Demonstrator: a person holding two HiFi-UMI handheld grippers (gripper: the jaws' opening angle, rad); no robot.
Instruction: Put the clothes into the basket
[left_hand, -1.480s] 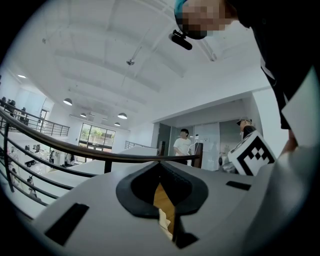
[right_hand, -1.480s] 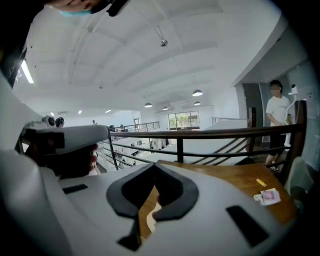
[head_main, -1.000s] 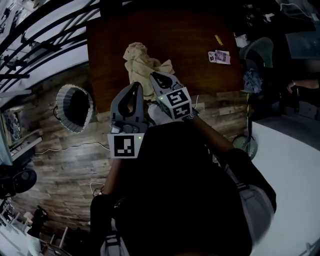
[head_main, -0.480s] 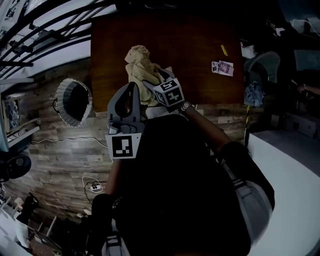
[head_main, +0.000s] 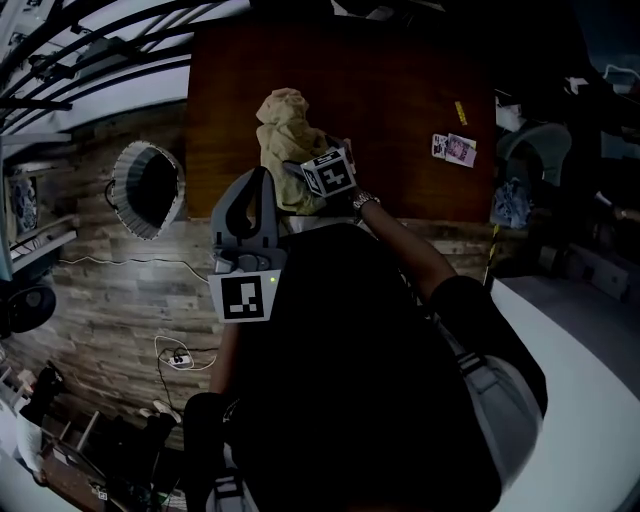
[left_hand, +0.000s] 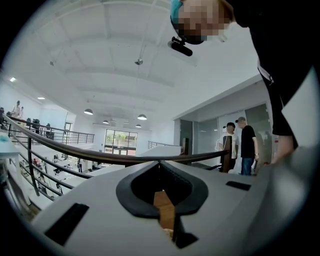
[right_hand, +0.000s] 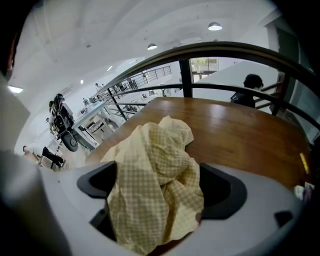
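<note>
clothes between right tool jaws, just opened wide

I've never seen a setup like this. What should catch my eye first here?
A crumpled yellow checked cloth lies on the dark wooden table, and the right gripper sits over it, its jaws having just been opening wide with the cloth between them. On the floor left of the table stands a basket.

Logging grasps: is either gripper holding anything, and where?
Nothing held. The right gripper has just been opening its jaws, the yellow cloth between them ungripped; the left gripper is shut, empty.
</note>
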